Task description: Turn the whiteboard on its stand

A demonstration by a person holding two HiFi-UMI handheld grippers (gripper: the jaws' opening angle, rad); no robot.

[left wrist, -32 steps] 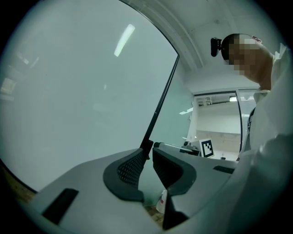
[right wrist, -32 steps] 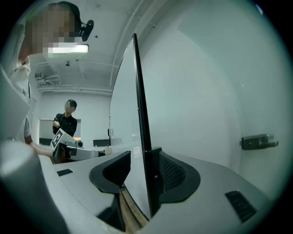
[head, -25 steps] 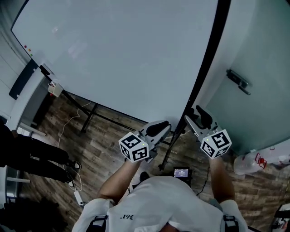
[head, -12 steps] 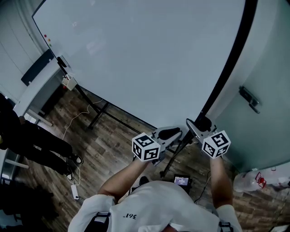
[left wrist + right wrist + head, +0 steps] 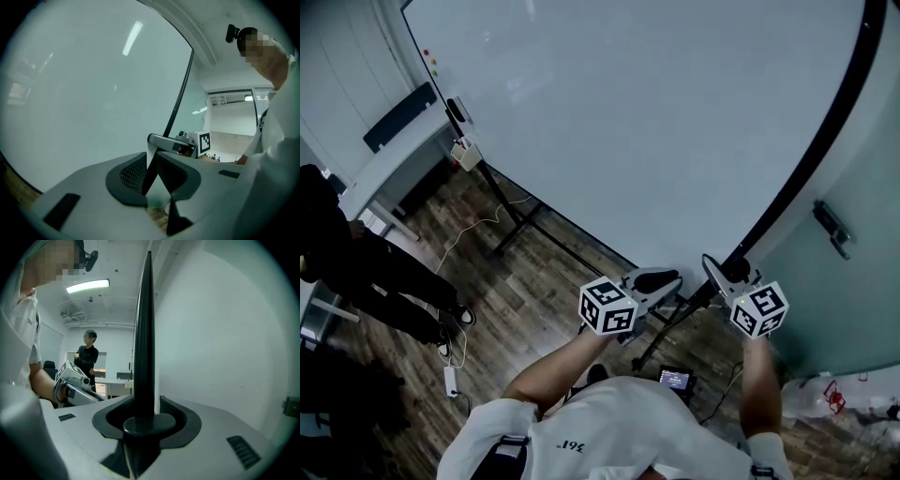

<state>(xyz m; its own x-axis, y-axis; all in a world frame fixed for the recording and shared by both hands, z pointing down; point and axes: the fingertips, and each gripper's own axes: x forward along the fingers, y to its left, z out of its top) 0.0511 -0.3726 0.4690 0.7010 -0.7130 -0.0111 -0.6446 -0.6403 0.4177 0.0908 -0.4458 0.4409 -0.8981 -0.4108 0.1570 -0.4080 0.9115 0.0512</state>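
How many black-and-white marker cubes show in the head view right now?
2. One cube is at lower centre, past the person's left forearm; the other cube is just right of it, past the right forearm, beside the black edge of the whiteboard. None looks hidden.

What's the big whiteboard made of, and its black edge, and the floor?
The whiteboard looks like a smooth glossy coated panel: lights reflect in it. Its black edge seems metal or plastic. The floor looks like wood planks, maybe laminate: grain shows.
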